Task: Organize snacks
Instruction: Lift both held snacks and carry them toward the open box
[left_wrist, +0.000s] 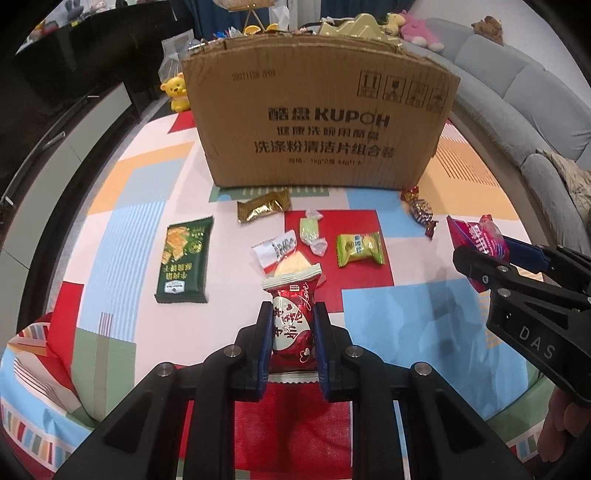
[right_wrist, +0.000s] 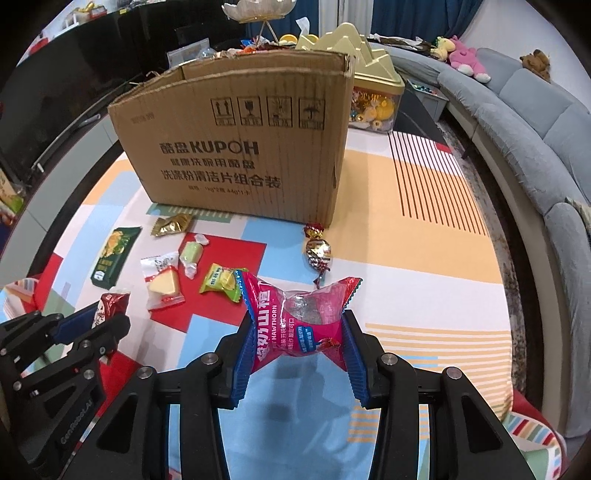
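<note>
My left gripper (left_wrist: 292, 310) is shut on a red heart-print snack packet (left_wrist: 291, 332), held upright above the patterned tablecloth (left_wrist: 388, 314). My right gripper (right_wrist: 298, 317) is shut on a pink hawthorn packet (right_wrist: 295, 321), pinched at its middle; it also shows in the left wrist view at the right gripper (left_wrist: 476, 258). Behind stands an open cardboard box (left_wrist: 321, 122). Before it lie a dark green cracker packet (left_wrist: 184, 258), a gold packet (left_wrist: 264, 206), a pale green candy (left_wrist: 309, 230), a yellow-green packet (left_wrist: 358, 249), a white and yellow wedge packet (left_wrist: 284, 254) and a foil candy (left_wrist: 421, 212).
A grey sofa (left_wrist: 517, 92) curves along the right with plush toys on it. A clear container with a gold lid (right_wrist: 373, 99) stands behind the box's right corner. A yellow bear toy (left_wrist: 177, 90) sits left of the box, by dark cabinets.
</note>
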